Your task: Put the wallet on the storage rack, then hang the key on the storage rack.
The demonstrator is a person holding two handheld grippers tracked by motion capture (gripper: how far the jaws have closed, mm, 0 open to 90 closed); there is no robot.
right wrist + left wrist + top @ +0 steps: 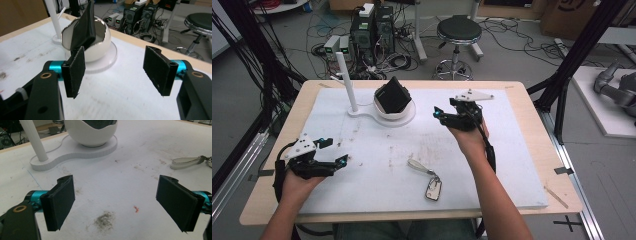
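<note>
The right gripper (pixel 443 116) is hanging just beside the white bowl (pixel 404 114), its jaws standing apart with nothing between them. Standing on edge in that bowl, tilted, is a black wallet (pixel 83 27), so I judge the wallet already placed and this hand free. The left gripper (pixel 343 159) is resting low near the table's (pixel 522 165) front edge, jaws likewise wide and empty. The key fob with strap (pixel 428 179) is lying between the two grippers, nearer the person. Next, probably, comes a reach down onto it and a clean pinch.
</note>
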